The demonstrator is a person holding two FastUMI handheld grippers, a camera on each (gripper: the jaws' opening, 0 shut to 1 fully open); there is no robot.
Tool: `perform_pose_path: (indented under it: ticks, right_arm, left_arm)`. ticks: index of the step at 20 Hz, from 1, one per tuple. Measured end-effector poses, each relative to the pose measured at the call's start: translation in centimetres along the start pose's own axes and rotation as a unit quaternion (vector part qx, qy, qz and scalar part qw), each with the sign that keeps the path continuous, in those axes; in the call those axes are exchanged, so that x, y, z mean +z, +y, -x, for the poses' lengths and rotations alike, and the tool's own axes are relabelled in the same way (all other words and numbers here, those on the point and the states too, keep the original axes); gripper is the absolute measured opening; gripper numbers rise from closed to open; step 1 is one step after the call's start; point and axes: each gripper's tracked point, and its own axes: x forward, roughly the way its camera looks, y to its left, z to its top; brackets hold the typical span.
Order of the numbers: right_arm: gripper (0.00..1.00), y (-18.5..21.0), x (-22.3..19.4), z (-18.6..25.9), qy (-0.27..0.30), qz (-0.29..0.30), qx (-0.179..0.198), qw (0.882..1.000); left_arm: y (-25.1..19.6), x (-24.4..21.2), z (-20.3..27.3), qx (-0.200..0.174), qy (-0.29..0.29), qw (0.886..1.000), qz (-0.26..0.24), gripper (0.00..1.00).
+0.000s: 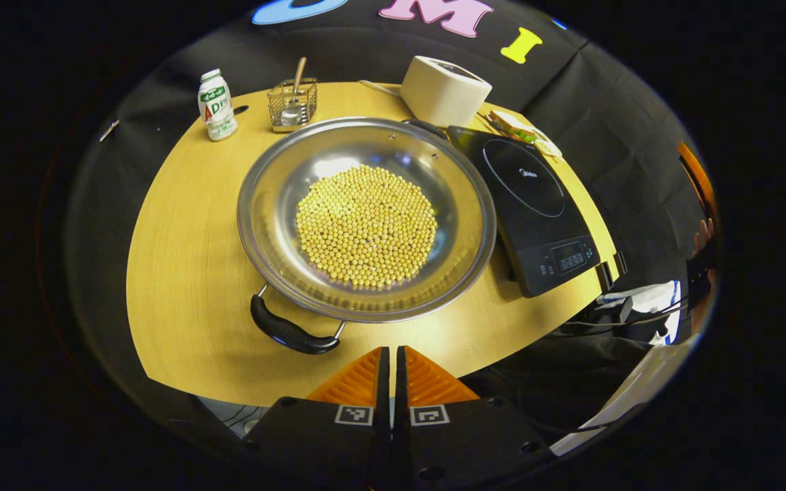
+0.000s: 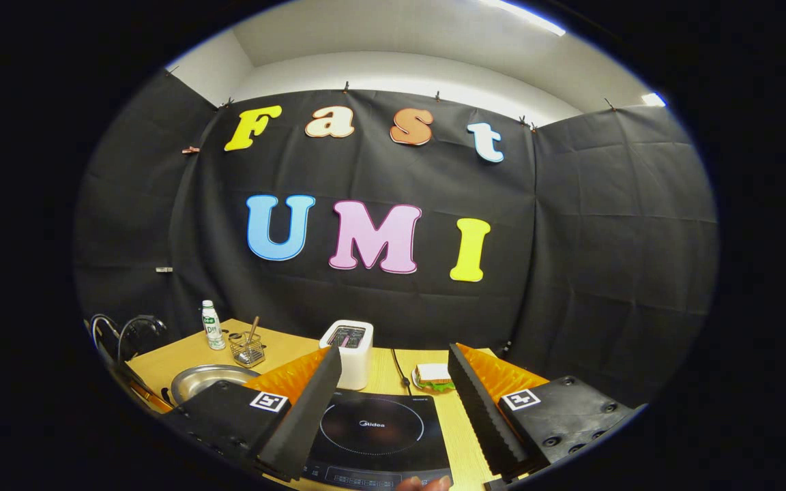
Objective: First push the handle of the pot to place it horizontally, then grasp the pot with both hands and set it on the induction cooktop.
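Visibly "Midea" on induction cooktop (image 2: 372,426); left gripper (image 1: 391,361) jaws together, right gripper (image 2: 393,402) spread.

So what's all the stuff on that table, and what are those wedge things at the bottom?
pot: one, silver with black handles, middle of the table, full of yellow beans
induction cooktop: one, black, beside the pot on its right in the left gripper view
toaster: one, white, behind the cooktop
sandwich: one, on a plate, behind the cooktop next to the toaster
bottle: one, white with green label, far left of the table
wire basket: one, metal, holding a spoon, beside the bottle
table: one, light wood
left gripper: one, shut, near the pot's closer handle
right gripper: one, open, over the cooktop
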Motion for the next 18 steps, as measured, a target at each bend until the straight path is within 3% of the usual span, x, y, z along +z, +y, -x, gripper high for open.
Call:
perform_pose_path:
  ticks: [12, 18]
  right_arm:
    - [0.98, -0.7, -0.6, 0.3, 0.013, 0.003, -0.011, 1.0]
    - [0.98, 0.8, -0.7, -0.2, 0.014, 0.015, 0.001, 1.0]
  left_arm:
    - [2.8, 0.3, -2.2, 0.037, 0.02, 0.999, 0.008, 0.05]
    - [9.0, 1.6, -0.6, 0.069, -0.001, 0.995, 0.073, 0.05]
